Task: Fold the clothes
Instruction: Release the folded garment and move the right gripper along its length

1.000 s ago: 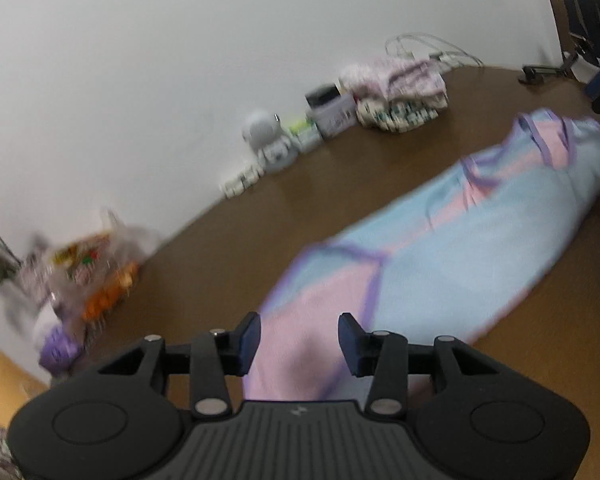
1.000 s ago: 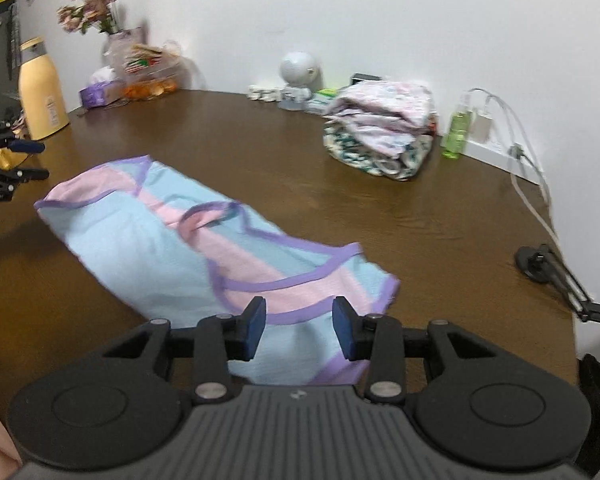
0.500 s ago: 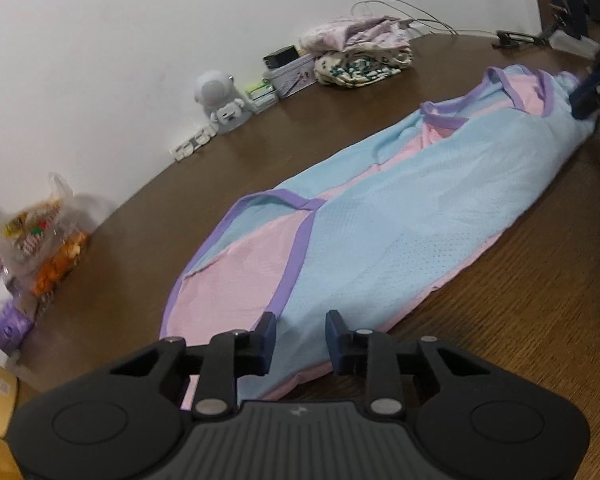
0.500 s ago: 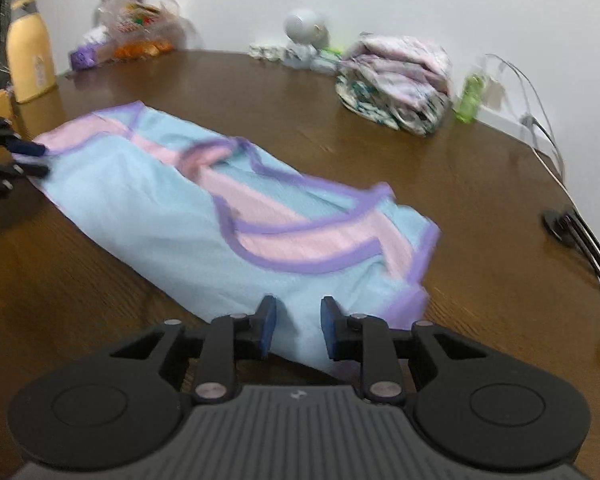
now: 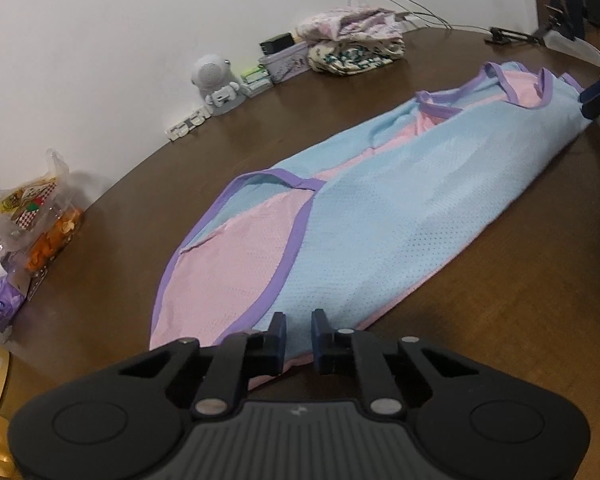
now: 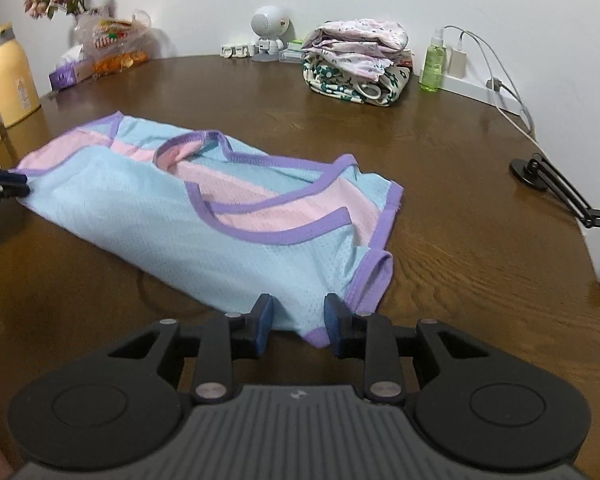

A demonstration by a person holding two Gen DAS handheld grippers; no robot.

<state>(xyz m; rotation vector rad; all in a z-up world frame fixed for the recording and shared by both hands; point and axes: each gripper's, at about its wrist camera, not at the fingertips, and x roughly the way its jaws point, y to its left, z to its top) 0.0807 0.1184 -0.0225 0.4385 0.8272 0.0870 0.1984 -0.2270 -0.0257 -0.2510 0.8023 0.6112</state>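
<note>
A light blue and pink mesh vest with purple trim point(image 5: 380, 216) lies folded lengthwise on the brown table point(image 5: 520, 320); it also shows in the right wrist view point(image 6: 204, 216). My left gripper point(image 5: 299, 330) is at the vest's hem end, jaws nearly shut with a narrow gap over the near edge of the cloth. My right gripper point(image 6: 298, 320) is at the shoulder end, jaws open, with the cloth's near corner between the fingers. Each gripper shows at the far end in the other's view: the right one point(image 5: 598, 94) and the left one point(image 6: 4, 188).
A pile of folded clothes point(image 6: 356, 60) sits at the back by the wall, with a white speaker toy point(image 6: 270, 32), a green spray bottle point(image 6: 434, 62), cables, a snack bag point(image 6: 112, 46), a yellow bottle point(image 6: 12, 76) and a black clamp stand point(image 6: 556, 184).
Both grippers came down to the table at the vest's two ends. The left jaws have closed to a narrow gap. The right jaws have opened wider around the cloth's corner.
</note>
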